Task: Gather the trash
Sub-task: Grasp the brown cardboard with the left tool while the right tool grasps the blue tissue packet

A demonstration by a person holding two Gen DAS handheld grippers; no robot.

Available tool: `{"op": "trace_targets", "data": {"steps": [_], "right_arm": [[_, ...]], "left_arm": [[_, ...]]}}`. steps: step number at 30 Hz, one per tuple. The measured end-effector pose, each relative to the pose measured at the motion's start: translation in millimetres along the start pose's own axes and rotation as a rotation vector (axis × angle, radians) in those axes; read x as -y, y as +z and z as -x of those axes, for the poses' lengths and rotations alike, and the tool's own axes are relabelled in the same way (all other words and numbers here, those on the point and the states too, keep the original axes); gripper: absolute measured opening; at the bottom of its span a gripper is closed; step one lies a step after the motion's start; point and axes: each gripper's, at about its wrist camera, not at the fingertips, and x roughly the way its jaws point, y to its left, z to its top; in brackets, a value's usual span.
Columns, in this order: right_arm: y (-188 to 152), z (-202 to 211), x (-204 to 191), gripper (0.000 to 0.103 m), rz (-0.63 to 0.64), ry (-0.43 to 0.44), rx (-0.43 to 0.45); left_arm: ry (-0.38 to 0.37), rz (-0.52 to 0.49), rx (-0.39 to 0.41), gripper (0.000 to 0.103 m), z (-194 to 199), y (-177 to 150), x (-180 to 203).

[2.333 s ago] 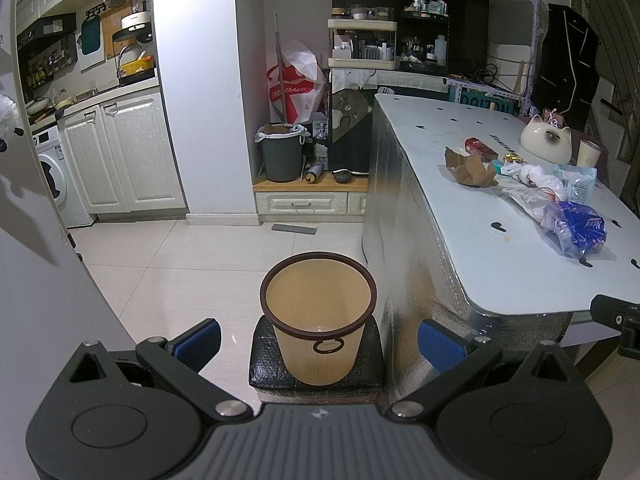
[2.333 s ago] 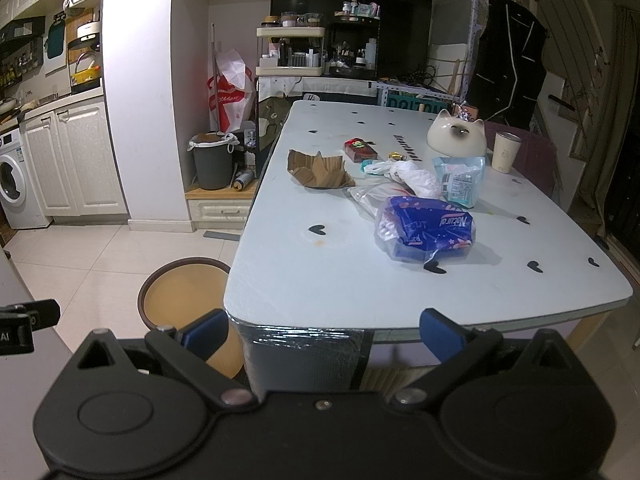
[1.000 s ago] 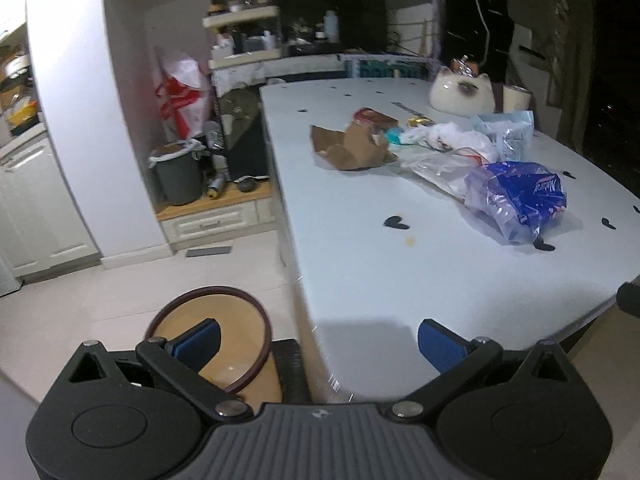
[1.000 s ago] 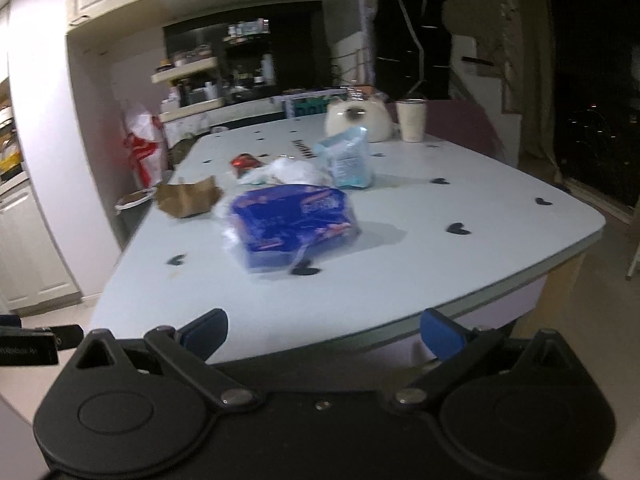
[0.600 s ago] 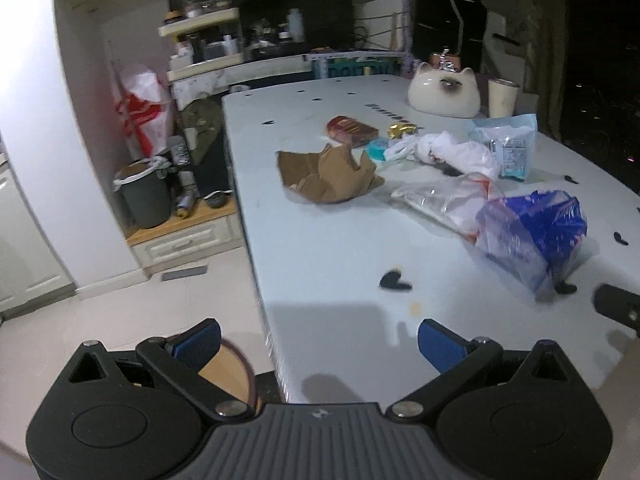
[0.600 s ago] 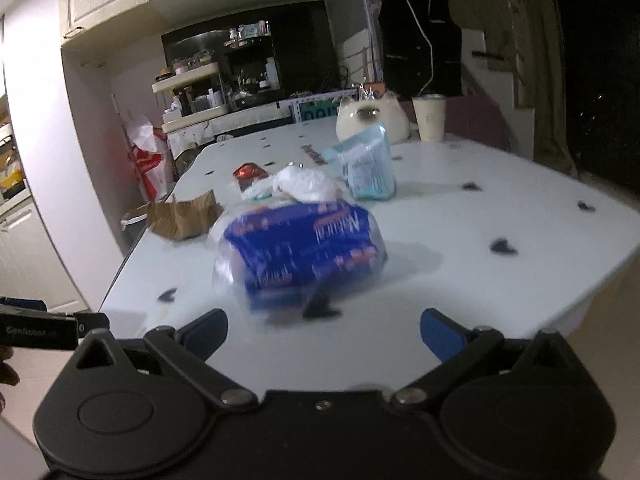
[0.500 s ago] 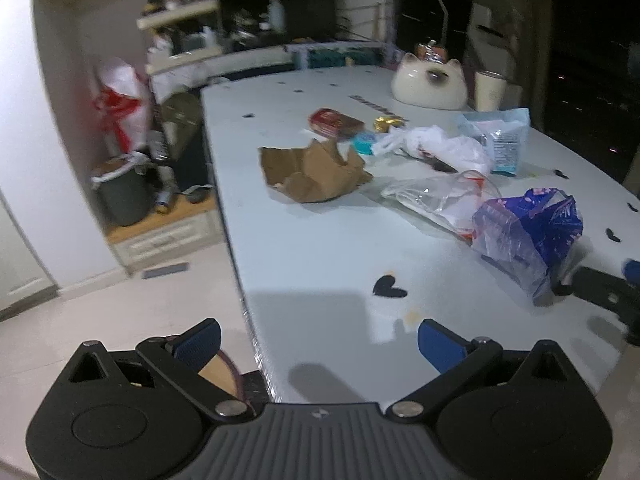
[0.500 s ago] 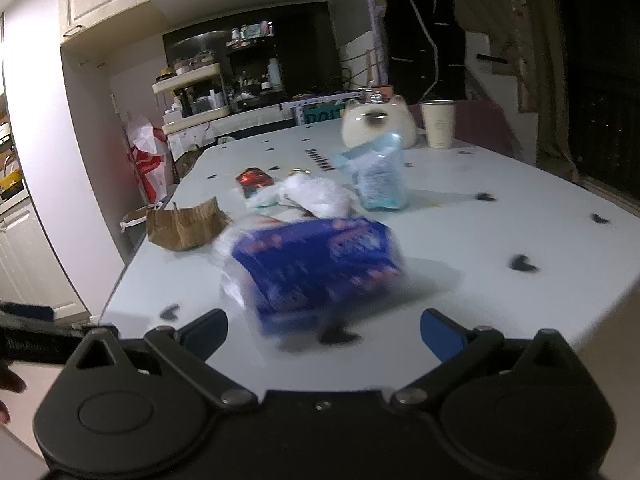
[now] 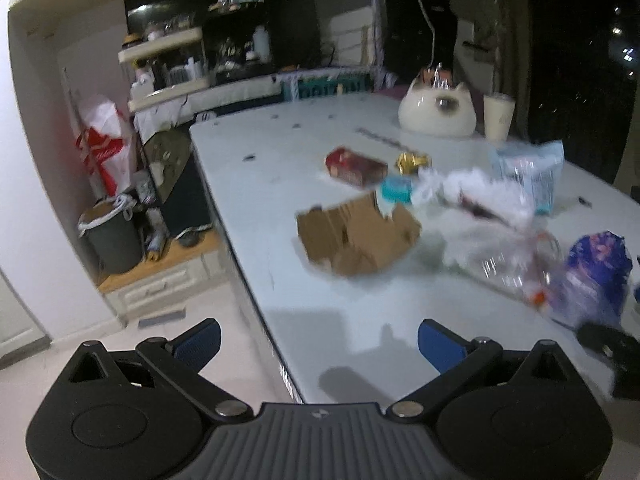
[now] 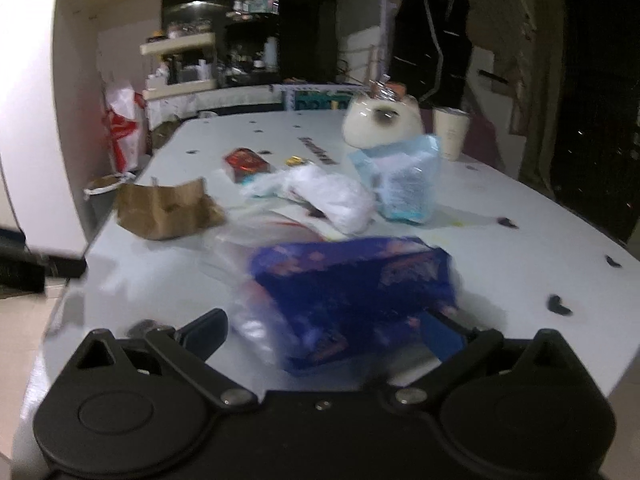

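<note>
Right gripper [image 10: 324, 330] spread wide, straddling blue snack bag [image 10: 352, 280], lined up for pinch. Left gripper [image 9: 318, 338] released, empty, facing torn cardboard [image 9: 356, 236] ahead.

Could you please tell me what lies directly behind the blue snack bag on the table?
Behind the blue snack bag lie a clear plastic bag and a crumpled white bag. Whatever is beneath them is covered.

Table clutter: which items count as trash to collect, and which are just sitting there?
Likely trash:
blue wrapper bag, between the open right tongs
torn brown cardboard
crumpled white plastic
clear plastic bag
red packet
gold wrapper

Probably bystanders:
cat-shaped ceramic pot
paper cup
light blue pouch, unclear which
</note>
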Motion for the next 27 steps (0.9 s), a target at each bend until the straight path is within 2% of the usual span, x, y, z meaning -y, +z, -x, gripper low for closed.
{"op": "trace_targets", "data": {"steps": [7, 13, 17, 20, 24, 27], "right_arm": [[-6.5, 3.8, 53.1, 0.103, -0.054, -0.115, -0.013], [-6.6, 5.0, 103.8, 0.103, -0.122, -0.220, -0.009], [-5.4, 8.2, 129.0, 0.103, -0.164, -0.271, -0.001], [-2.4, 14.7, 141.6, 0.103, -0.192, -0.245, 0.019], [5.3, 21.7, 140.0, 0.103, -0.235, -0.102, 0.059], [13.3, 17.5, 125.7, 0.103, -0.244, -0.012, 0.052]], "left_arm": [[-0.123, -0.007, 0.051, 0.103, -41.7, 22.1, 3.1], [-0.091, -0.075, 0.028, 0.103, -76.3, 33.7, 16.9], [-0.116, -0.057, 0.045, 0.103, -83.0, 34.4, 17.9], [-0.137, -0.032, 0.066, 0.103, -86.8, 35.9, 16.7], [-0.115, -0.049, 0.075, 0.101, -92.1, 36.8, 21.0], [-0.109, -0.033, 0.079, 0.095, -93.2, 36.7, 22.0]]}}
